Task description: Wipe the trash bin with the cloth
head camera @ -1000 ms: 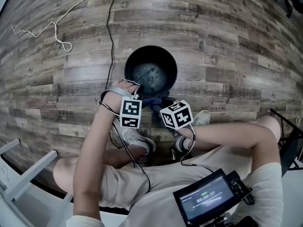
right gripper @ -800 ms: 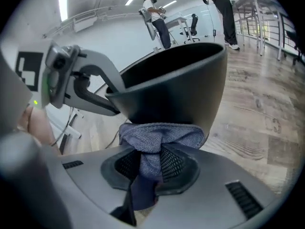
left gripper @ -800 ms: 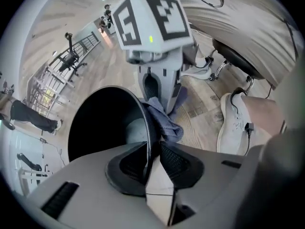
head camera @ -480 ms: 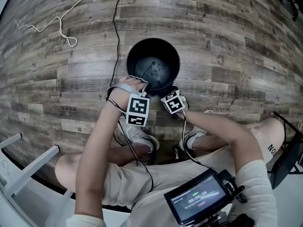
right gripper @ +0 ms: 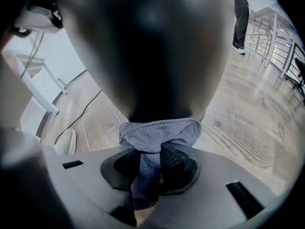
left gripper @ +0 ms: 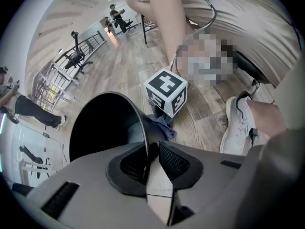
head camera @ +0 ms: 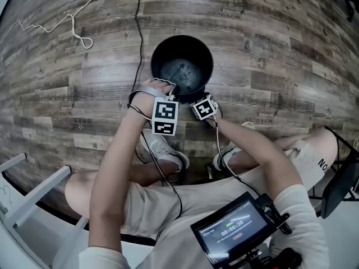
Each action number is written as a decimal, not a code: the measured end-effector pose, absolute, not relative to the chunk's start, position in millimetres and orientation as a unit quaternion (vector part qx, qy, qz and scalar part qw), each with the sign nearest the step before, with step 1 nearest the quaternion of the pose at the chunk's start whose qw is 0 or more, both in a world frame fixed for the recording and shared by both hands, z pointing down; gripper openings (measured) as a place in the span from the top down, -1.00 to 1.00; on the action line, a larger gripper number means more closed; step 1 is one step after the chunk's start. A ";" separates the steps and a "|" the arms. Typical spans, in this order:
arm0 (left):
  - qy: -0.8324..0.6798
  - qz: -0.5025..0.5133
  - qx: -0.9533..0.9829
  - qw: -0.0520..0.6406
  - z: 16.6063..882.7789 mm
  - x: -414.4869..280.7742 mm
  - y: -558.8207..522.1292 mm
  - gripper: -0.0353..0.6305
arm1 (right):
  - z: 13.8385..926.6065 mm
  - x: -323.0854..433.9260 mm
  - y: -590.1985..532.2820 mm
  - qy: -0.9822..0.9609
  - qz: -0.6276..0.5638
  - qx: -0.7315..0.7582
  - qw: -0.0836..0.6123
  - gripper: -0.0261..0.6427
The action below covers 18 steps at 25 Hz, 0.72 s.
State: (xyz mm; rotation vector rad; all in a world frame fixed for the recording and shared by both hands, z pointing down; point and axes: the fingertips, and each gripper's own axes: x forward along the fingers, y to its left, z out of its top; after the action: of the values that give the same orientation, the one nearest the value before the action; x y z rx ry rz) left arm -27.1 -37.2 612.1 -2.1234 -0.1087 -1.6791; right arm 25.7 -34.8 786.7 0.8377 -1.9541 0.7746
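White cord point(head camera: 73, 25) and black cable point(head camera: 138, 38) on plank floor point(head camera: 280, 66)

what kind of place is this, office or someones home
Probably an open office or lab workspace, not a home: a wide wood-plank floor, an office chair and a metal railing in the background.

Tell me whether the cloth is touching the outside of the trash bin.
Touching. The right gripper view shows the cloth pressed against the wall of the trash bin, no gap.

1. Head view: overhead, steeply down on trash bin point(head camera: 167, 50) and floor point(head camera: 280, 66)
2. Left gripper view: close at bin rim, facing back toward the person point(left gripper: 164, 27)
3. Right gripper view: tight against bin wall; all three share the bin
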 end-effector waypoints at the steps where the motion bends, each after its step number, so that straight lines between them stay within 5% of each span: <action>1: -0.030 -0.606 -0.768 0.208 611.9 -27.4 -37.9 0.65 | 778.8 28.0 -33.8 -0.780 0.317 0.337 0.422 0.68; 18: 0.169 -0.431 -0.883 0.078 484.3 -1.3 -58.0 0.59 | 561.6 52.0 -9.4 -0.833 0.327 0.298 0.333 0.68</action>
State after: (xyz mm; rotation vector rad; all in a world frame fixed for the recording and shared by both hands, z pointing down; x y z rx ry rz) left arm -1.3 -58.0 484.3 -2.6445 0.5047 -1.2893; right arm 52.0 -9.4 561.6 0.7785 -2.1748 0.8550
